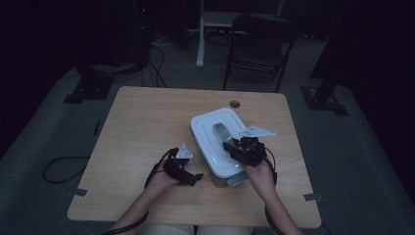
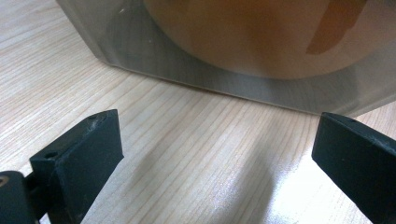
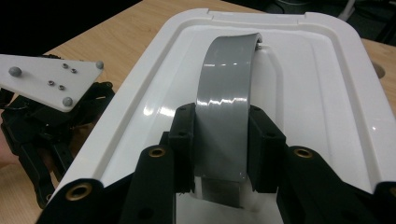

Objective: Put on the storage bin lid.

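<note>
a white lidded box (image 1: 215, 139) sits on the wooden table (image 1: 142, 127), on the right half of the top, with its long side running away from the person. everything below is placed against this box.

a grey arched handle (image 3: 224, 107) rises from the middle of the box's white lid (image 3: 322, 93), running along the lid's length. in the right gripper view the two black jaws stand one on each side of the near end of this handle, their pads pressed flat against its edges, so the right gripper (image 3: 223, 149) is clamped on the handle. in the high view the same right gripper (image 1: 234, 148) lies over the near right part of the lid, with the person's hand behind it at the box's near right corner, and its grey three-cornered plate sticks out past the right edge of the box.

the left gripper (image 1: 195, 177) rests on the table just beside the box's near left corner, pointing towards it. in the left gripper view its jaws stand wide apart with bare table (image 2: 187, 154) between them and nothing held; the box's translucent lower wall (image 2: 233, 79) lies straight ahead, close to the jaw tips but apart from them, and something tan shows dimly through it. the right gripper view also shows this left gripper (image 3: 42, 121) off the left side of the lid, low beside the box.
</note>
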